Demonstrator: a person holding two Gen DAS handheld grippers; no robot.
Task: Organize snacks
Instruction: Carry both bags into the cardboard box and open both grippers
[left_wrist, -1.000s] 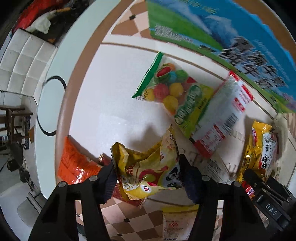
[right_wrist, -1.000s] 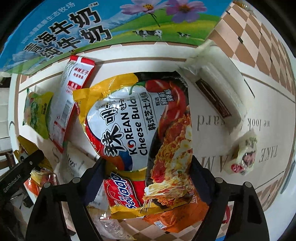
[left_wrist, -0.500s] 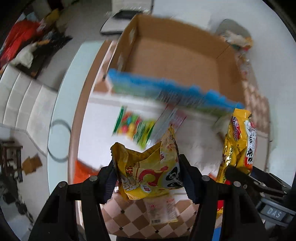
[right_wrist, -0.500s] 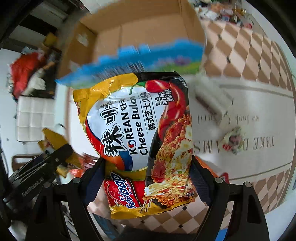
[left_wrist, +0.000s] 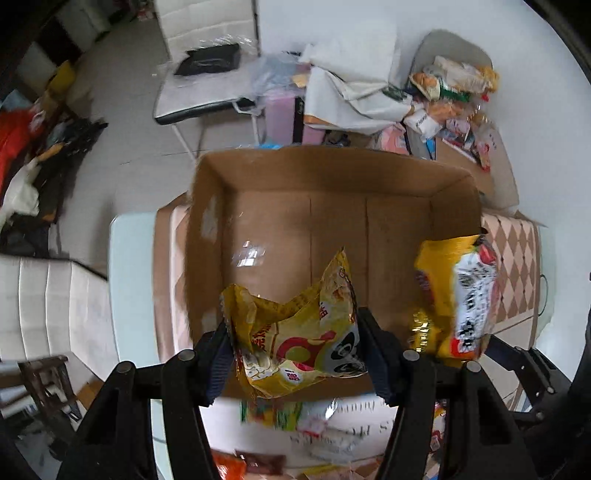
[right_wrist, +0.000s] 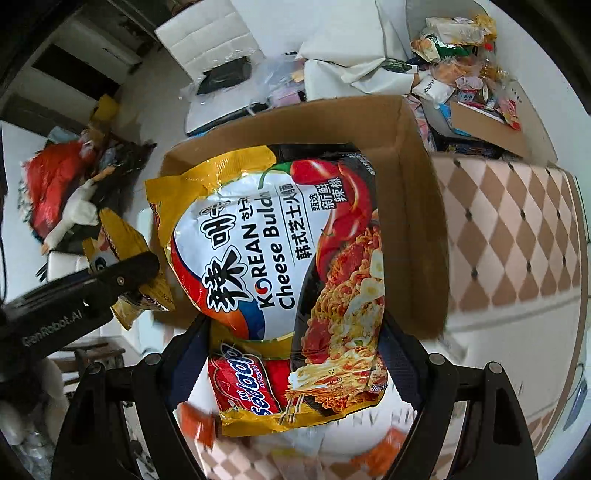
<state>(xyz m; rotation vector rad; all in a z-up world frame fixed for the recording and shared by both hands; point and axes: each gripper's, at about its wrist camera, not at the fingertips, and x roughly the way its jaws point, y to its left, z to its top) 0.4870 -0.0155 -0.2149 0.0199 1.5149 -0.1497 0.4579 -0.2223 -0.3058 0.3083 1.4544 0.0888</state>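
My left gripper (left_wrist: 293, 350) is shut on a crumpled yellow snack bag (left_wrist: 295, 343) with a panda face, held over the near wall of an open cardboard box (left_wrist: 332, 225). My right gripper (right_wrist: 291, 350) is shut on a large yellow and white Korean cheese noodle packet (right_wrist: 280, 280), which hangs over the same box (right_wrist: 417, 206). In the left wrist view the noodle packet (left_wrist: 458, 299) shows at the right, above the box's right wall. In the right wrist view the left gripper's finger (right_wrist: 110, 280) and its yellow bag (right_wrist: 125, 236) appear at the left.
The box's bottom is bare cardboard. Below it on the table lie several more snack packets (left_wrist: 306, 417). A checked tablecloth (right_wrist: 517, 236) covers the table to the right. Beyond the box stand a white chair (left_wrist: 207, 62), a pile of bags (left_wrist: 354, 92) and another snack heap (left_wrist: 450, 92).
Both grippers rose from just above the table and moved forward to hang over the open box, each carrying its packet. The snacks on the table have slid out toward the bottom edge.
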